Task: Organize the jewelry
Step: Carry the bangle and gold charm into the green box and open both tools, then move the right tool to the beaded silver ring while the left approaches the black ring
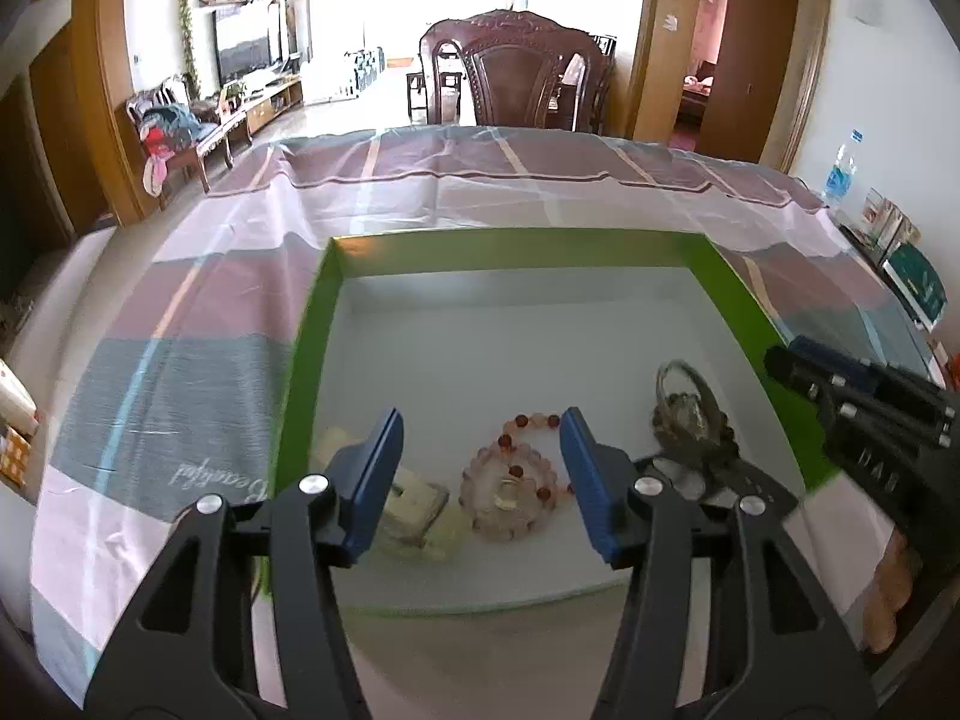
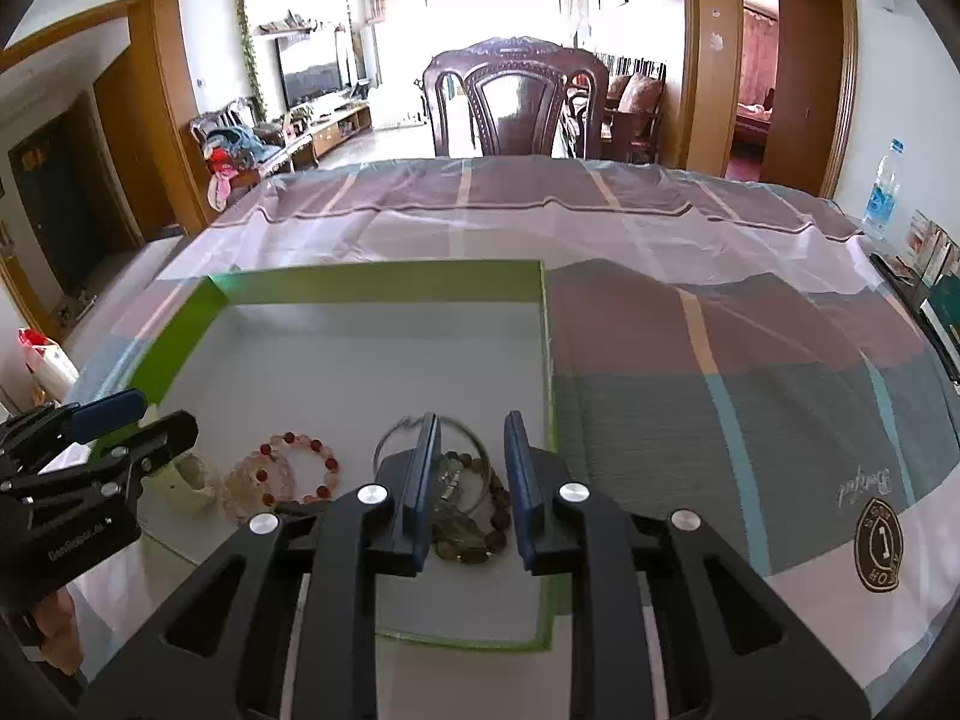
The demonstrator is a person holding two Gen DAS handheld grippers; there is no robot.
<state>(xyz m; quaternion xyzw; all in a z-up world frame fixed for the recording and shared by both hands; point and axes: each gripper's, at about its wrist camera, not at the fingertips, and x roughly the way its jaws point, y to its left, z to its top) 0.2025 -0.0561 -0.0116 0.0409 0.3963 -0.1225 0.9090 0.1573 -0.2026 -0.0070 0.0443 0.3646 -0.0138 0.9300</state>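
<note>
Where the pink bead bracelet [image 1: 516,483] lies near the tray's [image 1: 300,360] front edge, a dark bead bracelet [image 2: 474,516] and a metal bangle [image 2: 408,426] lie nearer its right wall. My left claw [image 1: 480,468] gapes empty above the pink one; my right claw [image 2: 470,480] stands slightly parted over the dark one, gripping nothing. The tray sits on the cloth-covered surface [image 2: 750,360].

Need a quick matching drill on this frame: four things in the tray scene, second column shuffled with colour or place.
Things:
1. pink bead bracelet
2. dark bead bracelet
3. tray
4. water bottle

Descriptions:
A. green walls, pale floor
B. on the table's far right edge
C. lies between the left gripper's open fingers
D. lies with a metal bangle, between the right gripper's fingers

Pairs: 1-C, 2-D, 3-A, 4-B
</note>
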